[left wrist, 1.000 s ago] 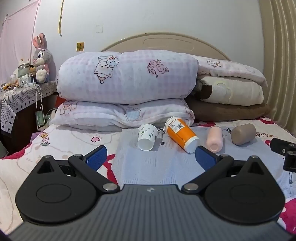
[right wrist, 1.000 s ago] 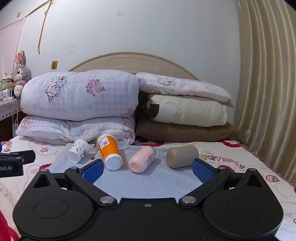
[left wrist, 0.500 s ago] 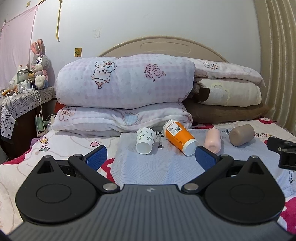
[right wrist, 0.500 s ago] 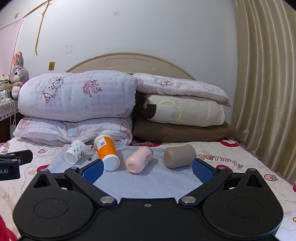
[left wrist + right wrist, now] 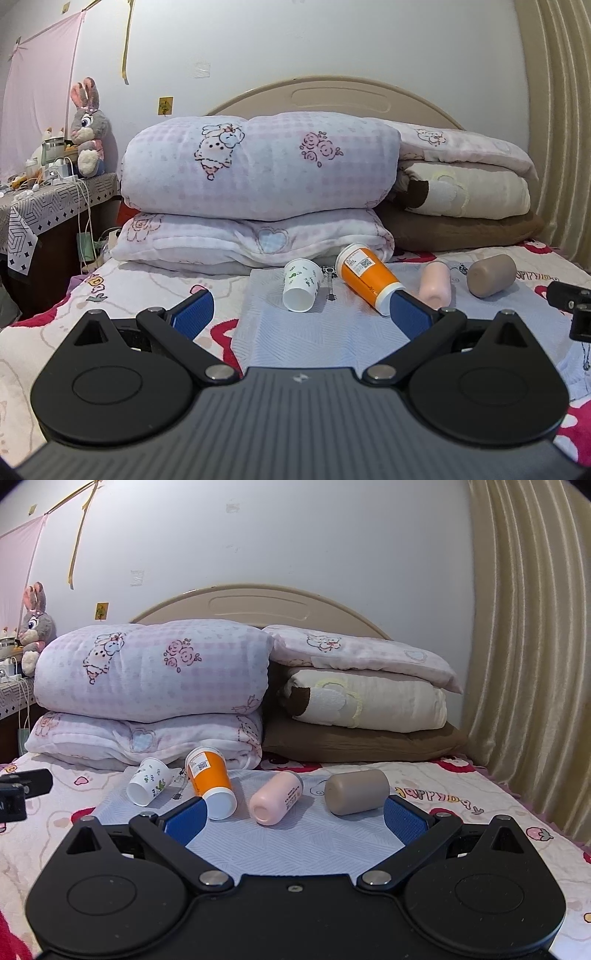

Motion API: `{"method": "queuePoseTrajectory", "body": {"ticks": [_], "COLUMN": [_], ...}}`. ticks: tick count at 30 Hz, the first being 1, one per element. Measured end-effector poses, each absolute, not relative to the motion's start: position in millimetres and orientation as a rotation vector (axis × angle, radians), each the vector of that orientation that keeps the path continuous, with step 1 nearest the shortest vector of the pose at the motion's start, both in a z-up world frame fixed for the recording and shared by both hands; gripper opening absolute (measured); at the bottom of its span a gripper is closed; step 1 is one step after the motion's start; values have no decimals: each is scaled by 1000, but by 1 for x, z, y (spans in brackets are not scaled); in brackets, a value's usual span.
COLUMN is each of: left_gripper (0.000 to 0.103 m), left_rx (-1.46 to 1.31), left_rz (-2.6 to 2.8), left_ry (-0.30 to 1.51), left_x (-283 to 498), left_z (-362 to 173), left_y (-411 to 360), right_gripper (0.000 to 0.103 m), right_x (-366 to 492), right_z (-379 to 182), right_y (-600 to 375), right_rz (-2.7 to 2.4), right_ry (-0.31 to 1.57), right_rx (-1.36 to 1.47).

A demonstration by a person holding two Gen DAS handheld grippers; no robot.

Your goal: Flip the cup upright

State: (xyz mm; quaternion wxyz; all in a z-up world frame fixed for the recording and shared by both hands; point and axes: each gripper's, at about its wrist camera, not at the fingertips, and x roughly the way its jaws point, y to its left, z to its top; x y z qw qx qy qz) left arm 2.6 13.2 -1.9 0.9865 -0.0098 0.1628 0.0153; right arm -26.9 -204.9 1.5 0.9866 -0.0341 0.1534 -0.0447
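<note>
Several cups lie on their sides on a pale blue cloth [image 5: 332, 332] on the bed: a small white printed paper cup [image 5: 301, 284] [image 5: 149, 781], an orange cup [image 5: 367, 277] [image 5: 211, 781], a pink cup [image 5: 436, 286] [image 5: 276, 797] and a grey-brown cup [image 5: 490, 275] [image 5: 356, 791]. My left gripper [image 5: 301, 314] is open and empty, a little short of the white cup. My right gripper [image 5: 293, 818] is open and empty, short of the pink and grey-brown cups.
Folded quilts and pillows [image 5: 258, 192] are stacked against the headboard behind the cups. A bedside table [image 5: 44, 206] with a plush rabbit [image 5: 88, 125] stands at the left. A curtain [image 5: 528, 664] hangs at the right. The other gripper shows at the view's edge [image 5: 572, 306].
Both views have risen slightly and drawn a little nearer the cups. The cups have not moved. Both grippers stay open.
</note>
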Motion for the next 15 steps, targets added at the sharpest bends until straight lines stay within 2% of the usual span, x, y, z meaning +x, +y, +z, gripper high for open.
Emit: {"method": "queuePoseTrajectory", "body": {"ticks": [15], "left_gripper": [103], "left_rx": [-13], "left_rz": [31], "left_ry": [327], "left_x": [2], "left_z": [-2], "left_y": [14], "right_gripper": [103], "right_x": [-23], "right_z": [-3], "right_y": [-208], "right_rz": [-92], "right_ry": [330], "right_rx": [-55]}}
